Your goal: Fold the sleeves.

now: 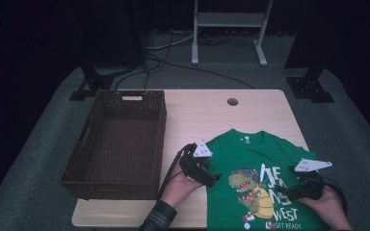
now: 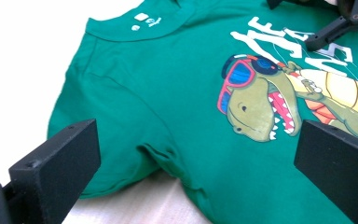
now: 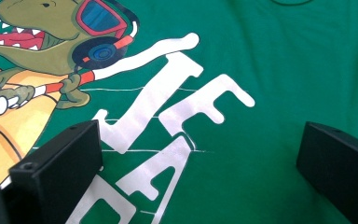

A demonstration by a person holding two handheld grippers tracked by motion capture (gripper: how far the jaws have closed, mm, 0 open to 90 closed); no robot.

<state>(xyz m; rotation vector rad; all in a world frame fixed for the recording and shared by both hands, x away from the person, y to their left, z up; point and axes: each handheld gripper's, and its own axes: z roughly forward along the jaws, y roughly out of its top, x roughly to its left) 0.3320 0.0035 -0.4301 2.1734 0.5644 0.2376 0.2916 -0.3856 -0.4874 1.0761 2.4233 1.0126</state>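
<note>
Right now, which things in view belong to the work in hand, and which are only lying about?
Part of the work:
- green T-shirt
- left gripper, open over it
- right gripper, open over it

Only standing by:
- wicker basket, untouched beside the shirt
- table
- cables on the floor

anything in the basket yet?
No, the high view shows the wicker basket empty down to its woven floor, while the green T-shirt lies flat on the table.
</note>
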